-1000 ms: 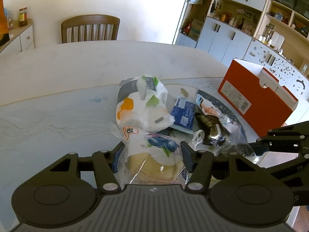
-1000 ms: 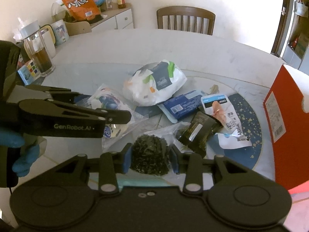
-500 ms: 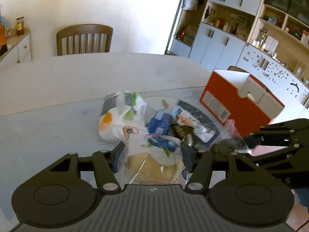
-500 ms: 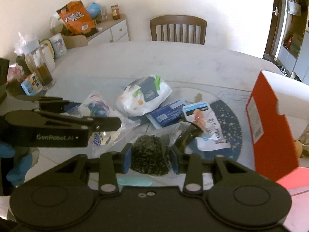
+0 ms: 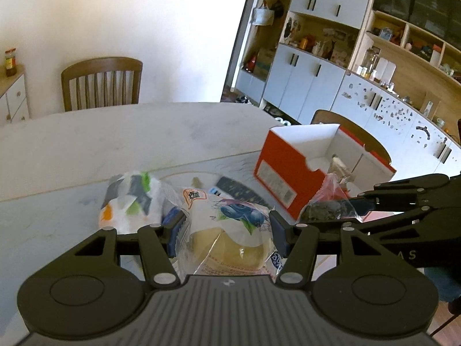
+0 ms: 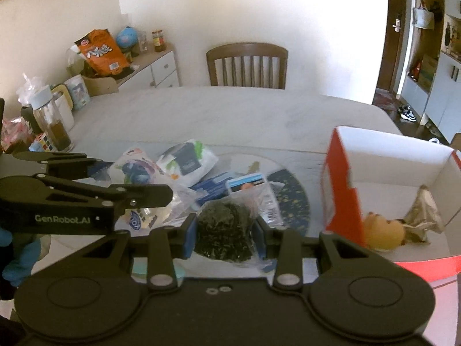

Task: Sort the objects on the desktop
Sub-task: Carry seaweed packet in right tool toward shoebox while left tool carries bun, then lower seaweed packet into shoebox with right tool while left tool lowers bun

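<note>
Above the marble table [image 5: 86, 150] we carry two packets: our left gripper [image 5: 224, 230] is clamped on a clear blueberry bread bag [image 5: 230, 230], our right gripper [image 6: 226, 232] on a clear packet of dark dried greens [image 6: 223, 230]. From the right wrist we see down into the open orange box [image 6: 343, 196], where a yellow item [image 6: 383, 230] and crumpled wrapper [image 6: 423, 213] lie; the left wrist shows mostly its labelled outer wall. Other snack packs [image 6: 187, 158] remain on the table beside the box.

Snack packets [image 6: 187, 158] lie heaped mid-table [image 6: 230, 109]. Open box [image 6: 397, 173] stands at 3 o'clock of heap. Chair [image 6: 247, 63] sits behind table at 12 o'clock.
</note>
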The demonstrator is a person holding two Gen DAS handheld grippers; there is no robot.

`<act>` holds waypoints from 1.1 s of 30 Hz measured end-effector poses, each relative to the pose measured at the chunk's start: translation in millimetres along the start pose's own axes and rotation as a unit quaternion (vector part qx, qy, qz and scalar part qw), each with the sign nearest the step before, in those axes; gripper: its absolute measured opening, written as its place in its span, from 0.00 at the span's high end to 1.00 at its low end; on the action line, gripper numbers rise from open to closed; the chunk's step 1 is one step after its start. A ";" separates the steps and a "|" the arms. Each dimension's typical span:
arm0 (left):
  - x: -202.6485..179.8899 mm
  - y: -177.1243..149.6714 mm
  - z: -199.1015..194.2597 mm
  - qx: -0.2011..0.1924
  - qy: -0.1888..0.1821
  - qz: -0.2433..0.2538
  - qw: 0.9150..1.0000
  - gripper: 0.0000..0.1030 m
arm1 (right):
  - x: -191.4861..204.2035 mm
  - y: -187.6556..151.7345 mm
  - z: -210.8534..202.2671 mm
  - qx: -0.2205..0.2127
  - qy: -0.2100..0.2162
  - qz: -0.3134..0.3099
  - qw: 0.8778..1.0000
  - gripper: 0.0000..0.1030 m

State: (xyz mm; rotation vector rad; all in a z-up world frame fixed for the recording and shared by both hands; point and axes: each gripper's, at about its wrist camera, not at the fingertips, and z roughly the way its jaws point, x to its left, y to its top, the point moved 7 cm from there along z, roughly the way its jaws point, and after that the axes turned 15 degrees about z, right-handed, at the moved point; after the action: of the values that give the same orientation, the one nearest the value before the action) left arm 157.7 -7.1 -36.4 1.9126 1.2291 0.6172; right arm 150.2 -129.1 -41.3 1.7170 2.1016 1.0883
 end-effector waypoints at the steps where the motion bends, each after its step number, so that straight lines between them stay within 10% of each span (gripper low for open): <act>1: -3.5 3.1 1.0 -0.001 0.000 0.001 1.000 0.43 | -4.6 1.6 -2.7 -0.002 0.000 0.001 1.000 0.62; 33: -108.2 78.8 69.1 0.002 0.009 0.013 1.000 0.43 | -145.9 58.0 -30.4 -0.032 0.009 0.010 0.999 0.62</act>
State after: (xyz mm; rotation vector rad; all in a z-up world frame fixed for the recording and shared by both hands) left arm 205.4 -148.0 -12.8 1.9343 1.2189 0.6477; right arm 219.1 -272.3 -22.3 1.7075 2.0419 1.1686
